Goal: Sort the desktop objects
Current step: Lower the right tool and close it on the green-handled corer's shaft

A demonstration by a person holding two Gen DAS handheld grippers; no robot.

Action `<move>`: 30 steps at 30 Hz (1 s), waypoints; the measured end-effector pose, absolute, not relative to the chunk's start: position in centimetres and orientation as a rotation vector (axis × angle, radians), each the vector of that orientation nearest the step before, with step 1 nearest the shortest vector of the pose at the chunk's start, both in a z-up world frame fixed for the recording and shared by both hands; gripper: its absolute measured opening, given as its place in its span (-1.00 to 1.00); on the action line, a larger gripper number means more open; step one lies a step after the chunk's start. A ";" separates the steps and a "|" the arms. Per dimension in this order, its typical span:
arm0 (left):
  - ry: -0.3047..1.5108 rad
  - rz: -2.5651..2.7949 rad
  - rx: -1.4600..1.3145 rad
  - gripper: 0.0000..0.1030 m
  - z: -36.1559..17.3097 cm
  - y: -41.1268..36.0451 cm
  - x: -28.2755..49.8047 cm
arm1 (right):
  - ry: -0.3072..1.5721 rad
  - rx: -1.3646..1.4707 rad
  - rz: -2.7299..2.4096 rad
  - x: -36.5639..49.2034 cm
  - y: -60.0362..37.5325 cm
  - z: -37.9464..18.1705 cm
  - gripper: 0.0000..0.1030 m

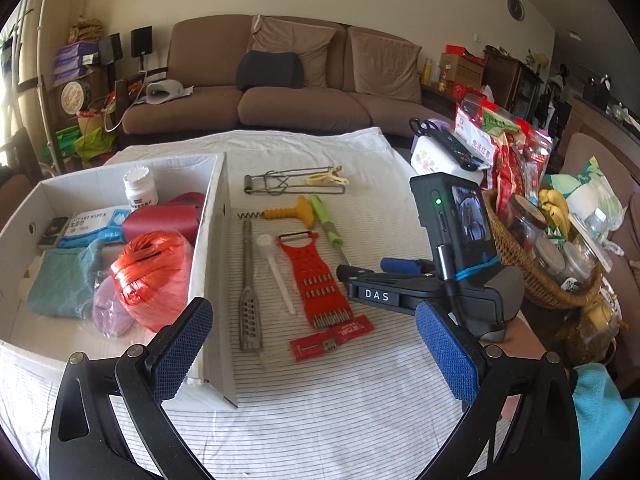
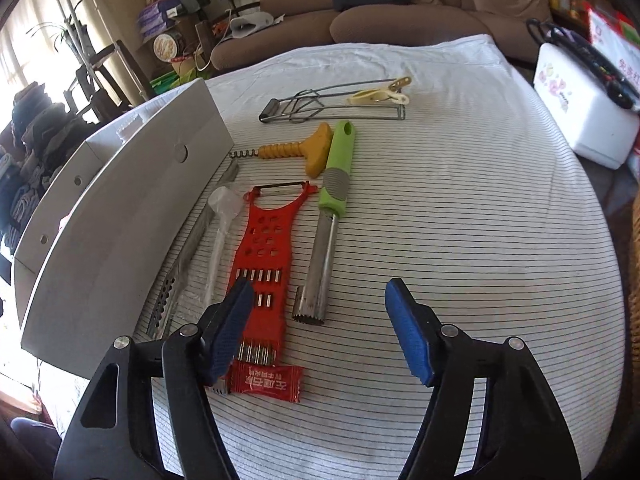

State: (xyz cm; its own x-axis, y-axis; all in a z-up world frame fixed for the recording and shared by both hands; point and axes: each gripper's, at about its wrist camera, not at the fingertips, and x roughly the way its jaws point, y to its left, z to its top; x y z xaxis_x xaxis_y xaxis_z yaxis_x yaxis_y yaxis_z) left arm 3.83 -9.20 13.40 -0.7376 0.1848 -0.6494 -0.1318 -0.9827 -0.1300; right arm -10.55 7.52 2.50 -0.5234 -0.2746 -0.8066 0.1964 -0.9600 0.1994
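The right hand-held gripper point(image 2: 318, 328) hangs low over the striped worktop point(image 2: 480, 240), its jaws apart with nothing clamped between them. Just ahead lies the corer point(image 2: 328, 232), its toothed steel tube nearest the jaws and its green handle pointing away toward the sofa, so its long axis runs almost straight along the gripper's own line. The tube's end sits between the two pads but closer to the left one. The red grater point(image 2: 266, 248) lies parallel just left of the corer, its lower end partly under the left pad, with a red sachet point(image 2: 266, 388) nearer still. The left hand-held gripper point(image 1: 314, 344), also apart and empty, is beside the white box point(image 1: 216, 240) and farther from the corer, so the right hand looks better placed. Beyond lie a yellow corkscrew point(image 2: 296, 150) and wire tongs point(image 2: 332, 106).
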 end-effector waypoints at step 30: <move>-0.377 2.498 -1.272 1.00 9.3 -3.1 0.7 | -0.087 1.489 -2.404 -1.6 14.0 3.4 -0.78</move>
